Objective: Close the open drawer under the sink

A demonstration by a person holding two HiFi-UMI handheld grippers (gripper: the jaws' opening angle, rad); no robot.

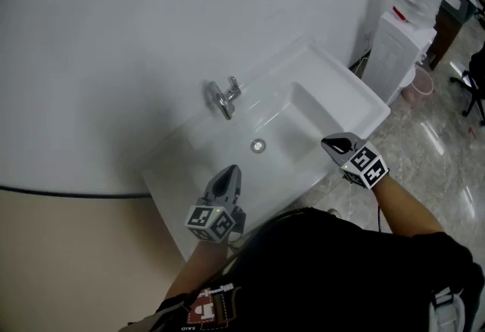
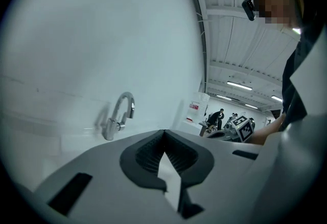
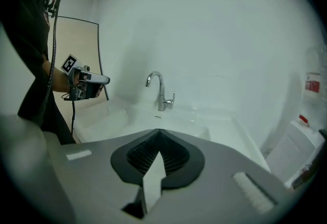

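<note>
The left claw [image 1: 229,172] and the right claw [image 1: 330,145] are hanging over the white sink [image 1: 337,89], near the tap [image 1: 224,98]. Both claws are staying pinched shut and holding nothing. The drawer should be sitting under the sink, but no view is showing it. I am guessing it is hard and a bit heavy and slides straight in. A flat push on the middle of its front should do, with no grabbing.

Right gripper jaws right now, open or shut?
Shut, holding nothing. In the right gripper view the right gripper has its jaws meeting at the tips, with only the sink beyond.
</note>
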